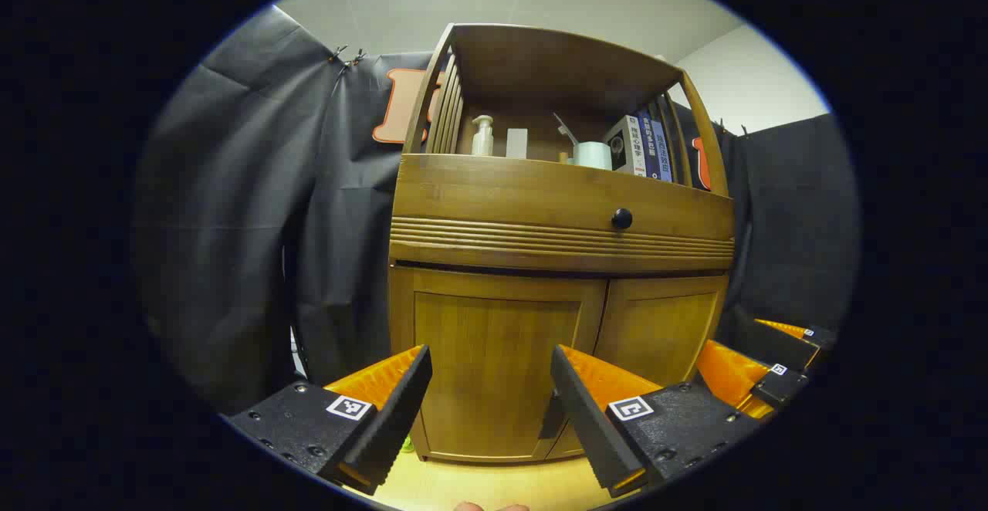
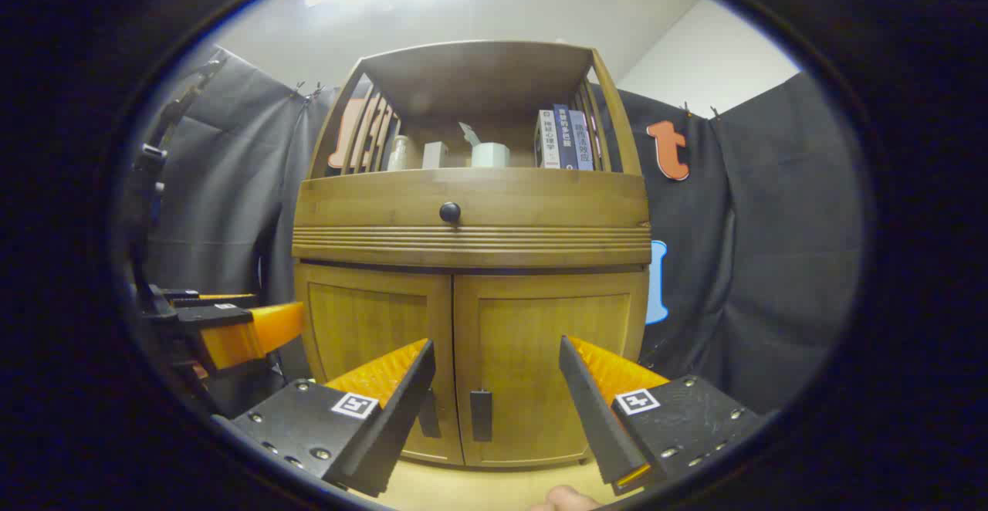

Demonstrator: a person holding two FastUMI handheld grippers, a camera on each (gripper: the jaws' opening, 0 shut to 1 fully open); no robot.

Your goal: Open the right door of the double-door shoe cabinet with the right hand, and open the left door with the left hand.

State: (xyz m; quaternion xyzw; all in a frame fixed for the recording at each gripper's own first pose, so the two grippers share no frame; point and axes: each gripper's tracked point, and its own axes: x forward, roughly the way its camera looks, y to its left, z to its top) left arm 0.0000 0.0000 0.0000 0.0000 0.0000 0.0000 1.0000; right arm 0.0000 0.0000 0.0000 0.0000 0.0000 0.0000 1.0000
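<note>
Holding books, the shoe cabinet stands closed.

The honey-brown wooden shoe cabinet looked like bamboo or a similar fine-grained wood, smooth with a soft satin sheen. A band of ribbed grooves ran under its drawer front, whose round black knob was glossy. At 12 o'clock on the open shelf sat a white plastic pump bottle and paper-covered books. The dark grey booth cloth was matt and creased.
</note>
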